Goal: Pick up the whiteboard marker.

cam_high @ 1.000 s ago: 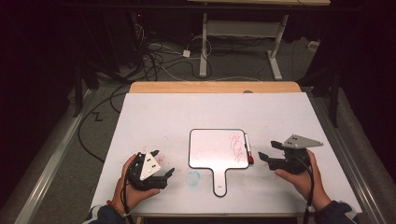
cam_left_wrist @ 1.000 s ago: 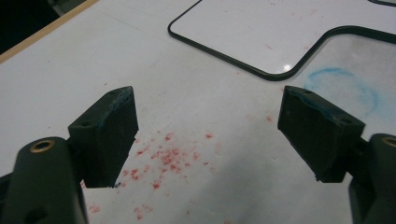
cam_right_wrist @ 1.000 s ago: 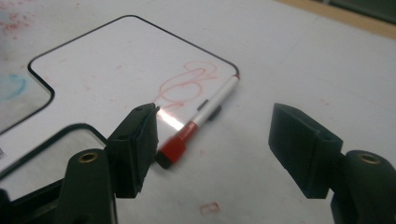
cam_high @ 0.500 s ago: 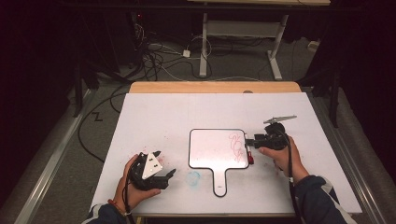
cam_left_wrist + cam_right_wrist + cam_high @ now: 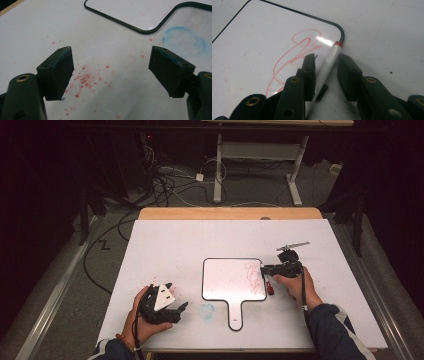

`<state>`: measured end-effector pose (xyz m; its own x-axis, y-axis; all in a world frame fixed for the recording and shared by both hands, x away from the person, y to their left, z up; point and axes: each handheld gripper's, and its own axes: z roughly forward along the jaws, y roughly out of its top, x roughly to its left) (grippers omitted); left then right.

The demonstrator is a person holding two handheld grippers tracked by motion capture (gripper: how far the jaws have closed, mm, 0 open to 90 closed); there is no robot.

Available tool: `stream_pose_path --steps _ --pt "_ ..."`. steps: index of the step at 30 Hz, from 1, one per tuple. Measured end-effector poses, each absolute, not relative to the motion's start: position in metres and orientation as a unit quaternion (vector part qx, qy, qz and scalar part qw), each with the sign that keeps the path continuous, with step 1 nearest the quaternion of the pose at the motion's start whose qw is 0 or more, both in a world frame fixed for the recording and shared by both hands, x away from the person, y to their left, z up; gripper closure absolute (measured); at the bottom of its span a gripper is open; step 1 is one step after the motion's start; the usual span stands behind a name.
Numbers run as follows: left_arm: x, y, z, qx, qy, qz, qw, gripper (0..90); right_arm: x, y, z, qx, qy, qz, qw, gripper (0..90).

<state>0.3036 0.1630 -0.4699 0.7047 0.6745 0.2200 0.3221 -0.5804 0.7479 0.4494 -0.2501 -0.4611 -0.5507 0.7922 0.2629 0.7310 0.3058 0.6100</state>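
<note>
Closing my right gripper (image 5: 325,68) around the marker (image 5: 329,61) lying at the scribbled whiteboard's (image 5: 262,50) edge, apparently gripping though not lifted yet, my left gripper (image 5: 111,67) waits wide open.

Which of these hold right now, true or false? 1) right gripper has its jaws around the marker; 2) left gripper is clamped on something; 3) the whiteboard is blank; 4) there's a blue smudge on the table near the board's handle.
1) True. The right gripper has the marker between its jaws, which have just been closing.
2) False. The left gripper is open, with nothing between its jaws; bare table with red specks lies under it.
3) False. The whiteboard bears a red scribble.
4) True. A blue smudge sits left of the handle.
</note>
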Motion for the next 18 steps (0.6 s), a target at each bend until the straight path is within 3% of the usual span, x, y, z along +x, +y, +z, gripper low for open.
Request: stream_pose_path --steps 4,18 --pt "0.304 0.162 -0.470 0.853 0.291 0.248 0.354 19.3 0.447 -0.246 -0.460 0.461 0.814 0.350 0.048 80.7" --pt "0.308 0.156 -0.462 0.836 0.324 0.219 0.384 21.4 0.433 -0.243 -0.443 0.425 0.819 0.375 0.096 81.4"
